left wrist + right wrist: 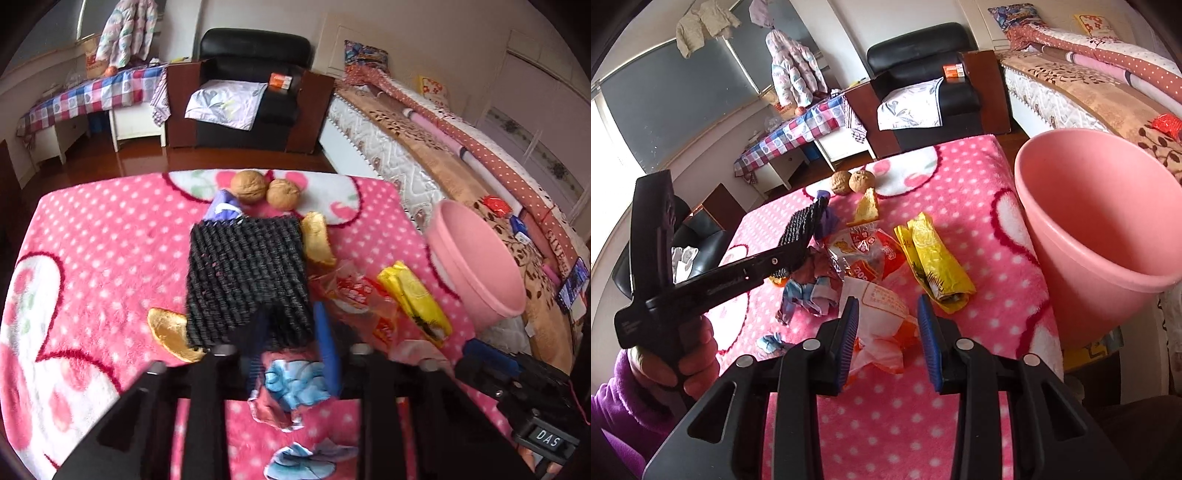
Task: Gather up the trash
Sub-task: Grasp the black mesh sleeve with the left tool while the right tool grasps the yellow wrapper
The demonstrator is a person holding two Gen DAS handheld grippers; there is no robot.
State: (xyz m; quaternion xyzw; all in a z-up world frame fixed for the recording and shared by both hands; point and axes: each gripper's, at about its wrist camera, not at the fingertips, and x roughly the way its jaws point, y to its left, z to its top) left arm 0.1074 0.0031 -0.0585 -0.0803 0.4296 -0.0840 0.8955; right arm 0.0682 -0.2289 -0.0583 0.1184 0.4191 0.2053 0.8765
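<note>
- L gripper (291, 332) is pinching black woven mat (247, 277), lifting it.
- R gripper (888, 332), jaws spread, is straddling white wrapper (877, 306).
- R view only: pink bin (1108, 229) is gaping at 2 o'clock.

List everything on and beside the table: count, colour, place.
walnuts: 2, brown, far edge
orange peel: 2, orange, flanking the black woven pad
purple wrapper: 1, by walnuts
red snack bag: 1, mid-table
yellow wrapper: 1, near bin
blue-pink scraps: 2, near edge
bin: 1, pink, right of table
blanket: 1, pink, white-dotted, covering table
left hand-held gripper: shut on pad
right hand-held gripper: open around white-orange wrapper
</note>
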